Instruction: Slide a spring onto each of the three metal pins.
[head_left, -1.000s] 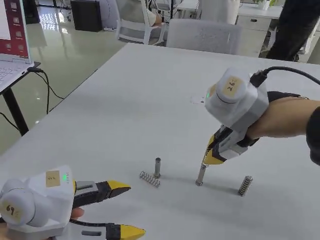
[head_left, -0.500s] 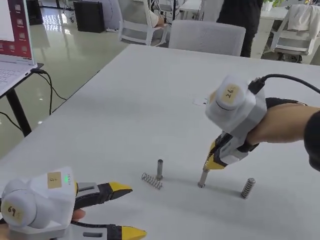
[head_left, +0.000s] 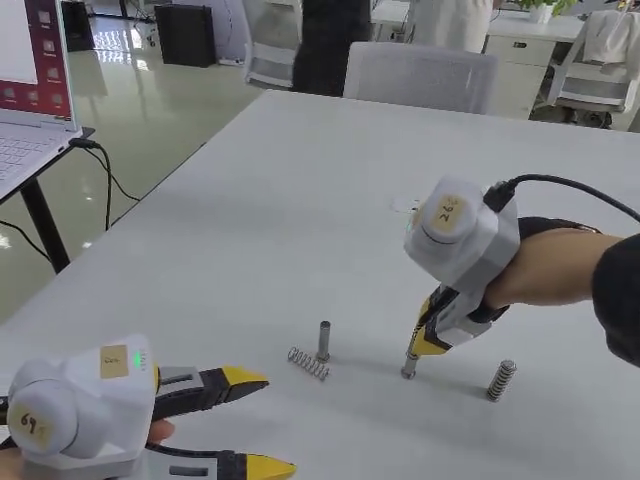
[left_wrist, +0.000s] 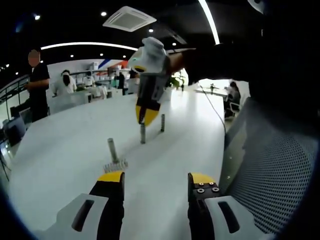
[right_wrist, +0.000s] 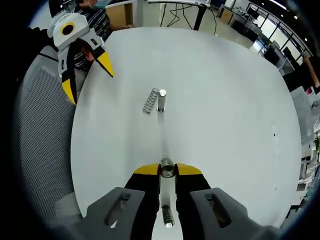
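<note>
At lower left, the white-and-yellow left gripper (head_left: 278, 422) gapes empty. Mid-frame, past a loose steel coil spring (head_left: 308, 363) on the white tabletop (head_left: 300, 200), the right gripper (head_left: 430, 343) pinches a second spring (right_wrist: 167, 169) over the middle metal pin (head_left: 409, 367). Light and squashy, it probably needs a gentle sideways hold.

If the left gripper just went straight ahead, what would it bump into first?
Probably the loose spring lying by the bare pin. It sits just ahead of one jaw of the left gripper. That pin would come next. Depth is hard to judge here.
</note>
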